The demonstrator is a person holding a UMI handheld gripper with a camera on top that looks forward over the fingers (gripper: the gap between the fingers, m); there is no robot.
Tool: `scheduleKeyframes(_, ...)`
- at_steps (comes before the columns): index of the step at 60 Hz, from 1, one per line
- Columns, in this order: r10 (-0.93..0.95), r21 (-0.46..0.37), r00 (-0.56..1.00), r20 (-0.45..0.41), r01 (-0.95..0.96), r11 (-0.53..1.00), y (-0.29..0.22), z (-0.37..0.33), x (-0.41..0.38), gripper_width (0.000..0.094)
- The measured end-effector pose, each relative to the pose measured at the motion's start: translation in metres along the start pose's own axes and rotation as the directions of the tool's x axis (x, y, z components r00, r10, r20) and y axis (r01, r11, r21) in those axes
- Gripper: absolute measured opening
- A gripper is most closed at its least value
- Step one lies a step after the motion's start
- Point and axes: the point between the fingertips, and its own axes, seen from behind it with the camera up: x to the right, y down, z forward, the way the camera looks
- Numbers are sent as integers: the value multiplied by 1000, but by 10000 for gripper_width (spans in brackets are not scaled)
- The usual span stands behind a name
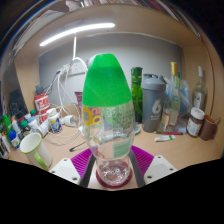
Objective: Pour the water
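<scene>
- Our jaws [112, 168] pinch the green-capped bottle [109, 110], upright between them
- No tilt yet; pouring into a cup [35, 148] on the surface [175, 145] looks undone

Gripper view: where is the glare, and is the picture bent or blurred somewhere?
Gripper view: glare comes from the long ceiling light strip; the wide lens curves the desk and walls; the clear plastic bottle with green top, between the jaws, looks sharp, while the desk clutter looks softer.

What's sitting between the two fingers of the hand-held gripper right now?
In the gripper view, a clear bottle with a green top stands between the fingers of the hand-held gripper, and both pads appear to press on its base.
</scene>
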Motion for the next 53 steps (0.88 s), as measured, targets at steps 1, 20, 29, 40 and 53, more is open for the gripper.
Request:
scheduleKeyframes(1, 7, -16, 1000, 5, -7, 1000, 4, -2, -1, 711)
scheduleKeyframes(20, -1, -92, 1000, -30, -1, 996, 18, -145, -2, 843)
scheduleKeyframes(29, -44, -75, 998, -41, 41, 996, 11, -251, -20, 844)
scheduleKeyframes(40, -53, -67, 999, 6, 53, 996, 2, -373, -62, 837)
scheduleKeyframes(53, -66, -23, 998, 18, 66, 998, -23, -480, -89, 836)
